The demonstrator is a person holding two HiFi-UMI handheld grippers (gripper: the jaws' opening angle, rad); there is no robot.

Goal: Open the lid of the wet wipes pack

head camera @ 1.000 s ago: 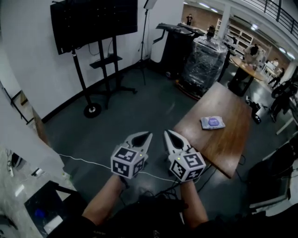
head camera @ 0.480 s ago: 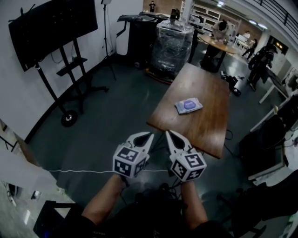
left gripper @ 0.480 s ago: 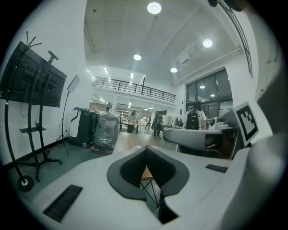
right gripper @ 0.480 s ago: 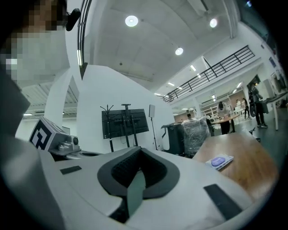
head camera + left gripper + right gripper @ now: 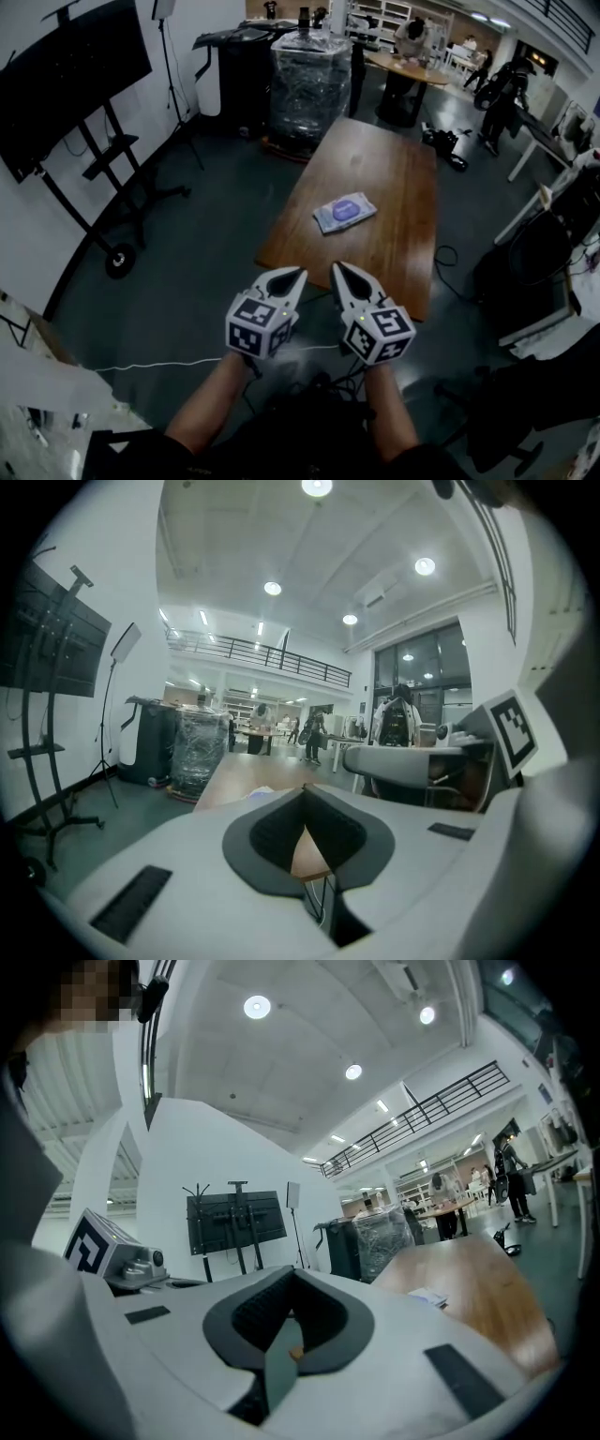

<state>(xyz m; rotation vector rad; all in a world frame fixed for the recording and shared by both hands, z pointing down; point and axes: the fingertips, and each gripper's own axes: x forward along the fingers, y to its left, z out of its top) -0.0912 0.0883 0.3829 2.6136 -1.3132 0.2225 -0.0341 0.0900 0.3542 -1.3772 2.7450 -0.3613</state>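
Observation:
The wet wipes pack (image 5: pixel 345 212), pale with a purple lid, lies flat near the middle of a long wooden table (image 5: pixel 394 244). Both grippers are held side by side over the floor, short of the table's near end and well apart from the pack. My left gripper (image 5: pixel 287 279) is shut with nothing in it, and my right gripper (image 5: pixel 345 277) is shut and empty too. In the left gripper view the jaws (image 5: pixel 305 797) meet, with the pack (image 5: pixel 260 792) small beyond them. The right gripper view shows its closed jaws (image 5: pixel 291 1283) and the pack (image 5: pixel 427 1296) far off on the table (image 5: pixel 487 1279).
A plastic-wrapped pallet (image 5: pixel 309 80) stands past the table's far end. A screen on a wheeled stand (image 5: pixel 66 84) is at the left wall. A white cable (image 5: pixel 169 364) runs over the grey floor. Dark furniture (image 5: pixel 525 272) stands right of the table; people sit at a far table (image 5: pixel 412 56).
The table and the pack have shifted from the right of the head view to its centre and come nearer. Both grippers stay shut, side by side.

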